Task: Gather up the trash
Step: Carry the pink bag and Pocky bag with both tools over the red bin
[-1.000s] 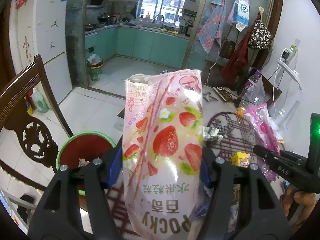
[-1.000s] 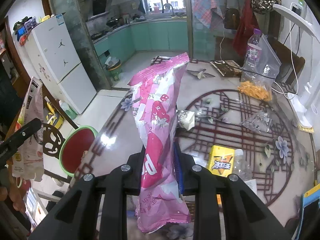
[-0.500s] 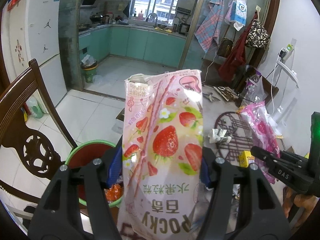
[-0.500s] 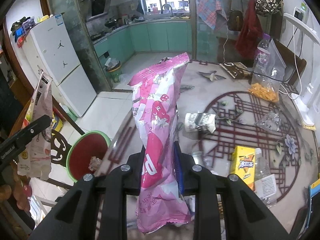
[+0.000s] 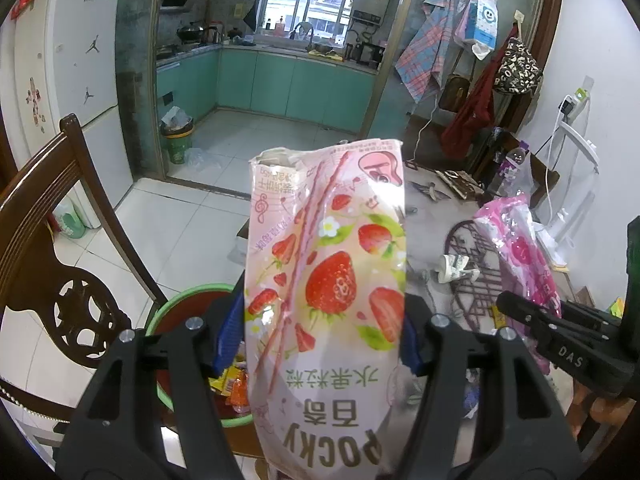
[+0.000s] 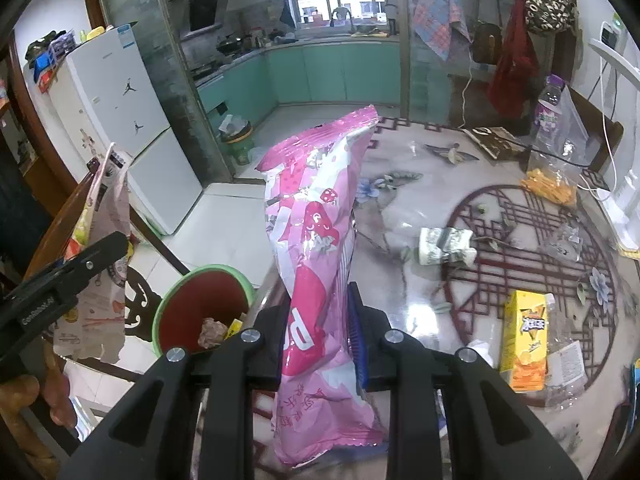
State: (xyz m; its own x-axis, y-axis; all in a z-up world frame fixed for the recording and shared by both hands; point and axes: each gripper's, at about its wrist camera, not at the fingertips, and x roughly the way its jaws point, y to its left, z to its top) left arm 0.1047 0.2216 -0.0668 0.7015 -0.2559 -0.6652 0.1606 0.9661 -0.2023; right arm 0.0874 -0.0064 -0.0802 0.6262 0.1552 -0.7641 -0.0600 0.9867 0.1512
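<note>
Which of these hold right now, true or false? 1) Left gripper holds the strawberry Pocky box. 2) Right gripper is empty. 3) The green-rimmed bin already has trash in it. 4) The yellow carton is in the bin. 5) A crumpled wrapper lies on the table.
1) True. The left gripper is shut on the strawberry Pocky box.
2) False. The right gripper is shut on a pink snack bag.
3) True. The green-rimmed bin holds scraps of trash at its bottom.
4) False. The yellow carton lies on the table, apart from the bin.
5) True. A crumpled wrapper lies on the table near the red pattern.
</note>
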